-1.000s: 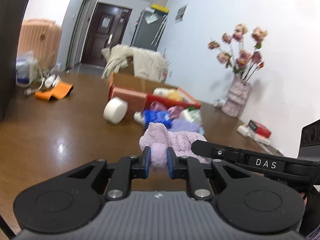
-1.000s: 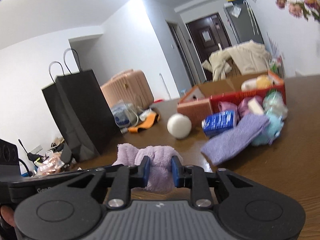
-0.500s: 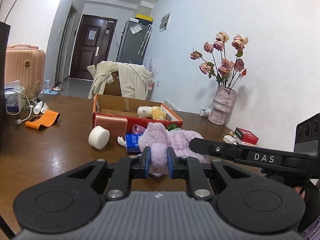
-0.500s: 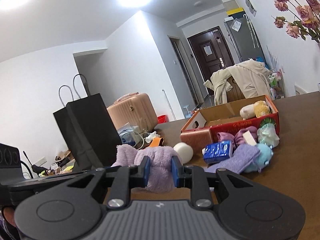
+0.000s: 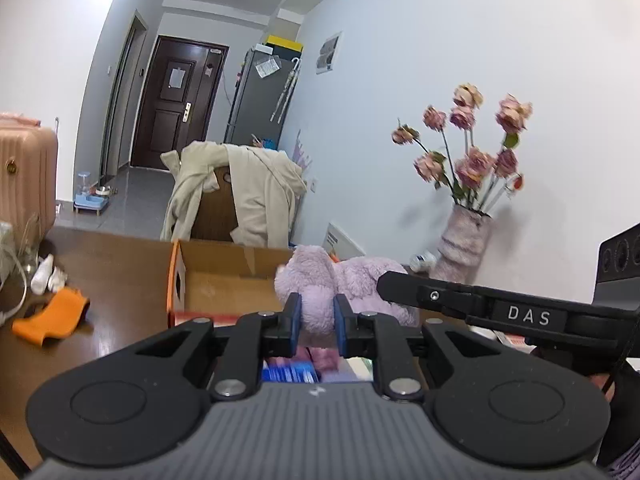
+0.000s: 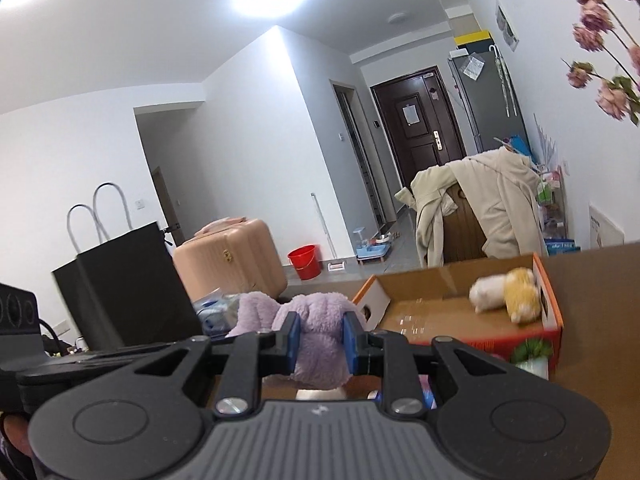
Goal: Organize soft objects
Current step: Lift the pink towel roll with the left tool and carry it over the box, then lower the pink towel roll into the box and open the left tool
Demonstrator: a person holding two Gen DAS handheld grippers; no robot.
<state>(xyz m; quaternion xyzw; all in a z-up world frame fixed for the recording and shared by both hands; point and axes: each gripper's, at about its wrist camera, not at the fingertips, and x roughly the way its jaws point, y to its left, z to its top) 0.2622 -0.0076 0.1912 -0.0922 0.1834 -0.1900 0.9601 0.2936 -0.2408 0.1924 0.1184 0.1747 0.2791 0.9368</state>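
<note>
Two grippers are carrying a purple plush toy [image 5: 352, 280] toward the cardboard box [image 5: 224, 276].

The left gripper [image 5: 315, 316] and right gripper [image 6: 319, 336] are each pinching the toy, jaws narrowed on its fur, holding it clear of the bench [image 5: 120, 264] just short of the box's near edge. Judging by this, the task is partly done: a white plush [image 6: 486, 295] and a yellow plush [image 6: 520, 292] are already lying in the box's far right corner. Only the right view is showing them; only the left is showing the blue packet [image 5: 290, 372] waiting below and the orange cloth [image 5: 52, 316] near the left edge.
</note>
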